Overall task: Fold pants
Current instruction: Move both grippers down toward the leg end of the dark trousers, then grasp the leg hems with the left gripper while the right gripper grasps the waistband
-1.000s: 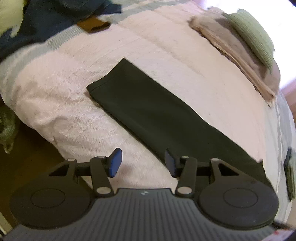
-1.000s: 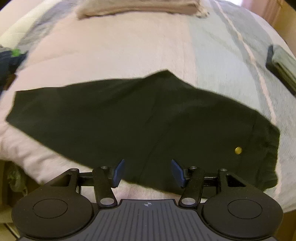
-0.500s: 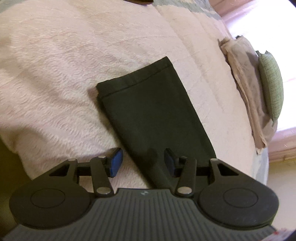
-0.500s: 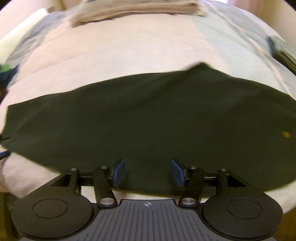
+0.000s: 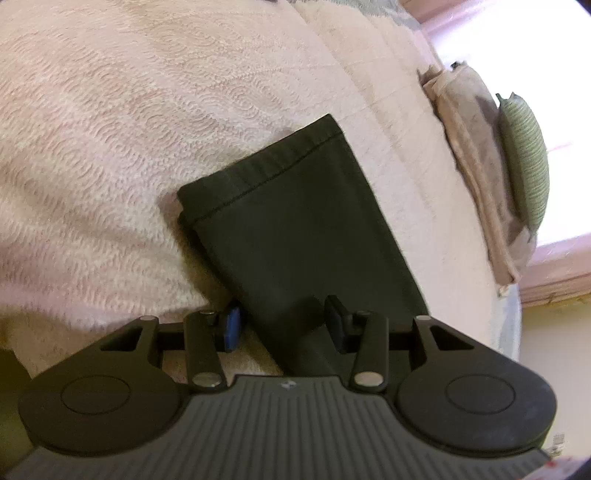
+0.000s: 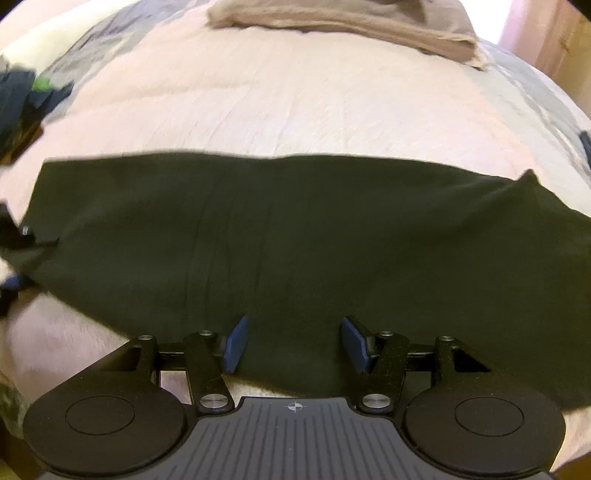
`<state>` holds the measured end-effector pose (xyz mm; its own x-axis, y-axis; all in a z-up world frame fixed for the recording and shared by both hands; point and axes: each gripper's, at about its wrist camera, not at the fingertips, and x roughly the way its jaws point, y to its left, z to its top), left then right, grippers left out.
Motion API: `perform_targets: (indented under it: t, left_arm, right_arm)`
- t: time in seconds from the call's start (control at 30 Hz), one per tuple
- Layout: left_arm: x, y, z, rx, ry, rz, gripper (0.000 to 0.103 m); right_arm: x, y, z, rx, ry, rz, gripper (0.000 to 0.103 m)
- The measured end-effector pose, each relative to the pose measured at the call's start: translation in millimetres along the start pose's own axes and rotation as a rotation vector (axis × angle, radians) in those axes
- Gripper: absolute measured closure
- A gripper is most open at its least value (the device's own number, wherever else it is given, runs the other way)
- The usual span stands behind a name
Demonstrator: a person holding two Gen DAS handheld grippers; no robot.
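Observation:
Dark green pants (image 6: 295, 240) lie flat on the pale pink bedspread (image 6: 295, 103), legs stacked into one long strip running left to right. In the left wrist view the hemmed leg end (image 5: 258, 173) points up and left. My left gripper (image 5: 284, 325) is open low over the leg, its left pad off the near edge and its right pad over the cloth. My right gripper (image 6: 293, 345) is open at the near long edge of the pants, about mid-length, fabric lying between its pads. At the far left of the right wrist view the other gripper (image 6: 14, 258) shows by the hem.
A folded beige blanket (image 6: 343, 18) lies at the far side of the bed, with a green ribbed cushion (image 5: 526, 162) on it. Dark blue clothes (image 6: 18, 107) sit at the far left. The bed edge drops off near my left gripper.
Both grippers have come down closer to the pants. The left one swung toward the hem end; the right one slid leftward from the waist toward mid-length. Both stayed open.

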<state>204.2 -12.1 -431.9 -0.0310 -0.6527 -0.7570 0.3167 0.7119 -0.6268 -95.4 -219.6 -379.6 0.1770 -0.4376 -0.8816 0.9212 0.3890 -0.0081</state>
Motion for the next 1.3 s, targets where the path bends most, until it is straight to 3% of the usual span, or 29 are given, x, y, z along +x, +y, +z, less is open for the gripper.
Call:
perform_targets:
  t: [0.17, 0.27, 0.43, 0.57, 0.73, 0.87, 0.93, 1.07, 1.13, 1.23, 1.3]
  left_arm:
    - [8, 3, -1, 0.013, -0.014, 0.013, 0.073]
    - [8, -6, 1, 0.053, -0.030, 0.012, 0.086]
    - [-7, -25, -1, 0.160, -0.062, 0.022, 0.090]
    - [-27, -70, -12, 0.384, -0.128, 0.066, 0.091]
    - [-51, -141, -41, 0.693, -0.213, 0.096, 0.092]
    - [-59, -202, -82, 0.888, -0.253, 0.045, 0.092]
    - [-58, -235, -111, 0.966, -0.247, -0.023, 0.092]
    - [-39, -288, -182, 1.114, -0.132, -0.187, 0.088]
    - [-13, -303, -215, 1.128, 0.034, -0.230, 0.079]
    - [19, -308, -246, 1.154, 0.229, -0.185, 0.075]
    - [23, -302, -253, 1.168, 0.231, -0.138, 0.075]
  right_arm:
    - [14, -6, -7, 0.032, 0.012, 0.000, 0.048]
    - [15, -12, -3, 0.043, 0.028, 0.009, 0.048]
    - [-1, -47, -3, 0.160, 0.033, 0.036, 0.048]
    - [-31, -116, -10, 0.324, -0.006, -0.031, 0.048]
    - [-76, -216, -29, 0.436, -0.067, -0.242, 0.048]
    - [-112, -299, -51, 0.572, -0.080, -0.379, 0.048]
    - [-133, -333, -63, 0.624, -0.090, -0.443, 0.048]
    - [-160, -386, -88, 0.731, -0.087, -0.508, 0.048]
    - [-166, -402, -97, 0.797, -0.085, -0.501, 0.048]
    - [-176, -413, -103, 0.811, -0.086, -0.481, 0.048]
    - [-176, -414, -102, 0.772, -0.092, -0.462, 0.048]
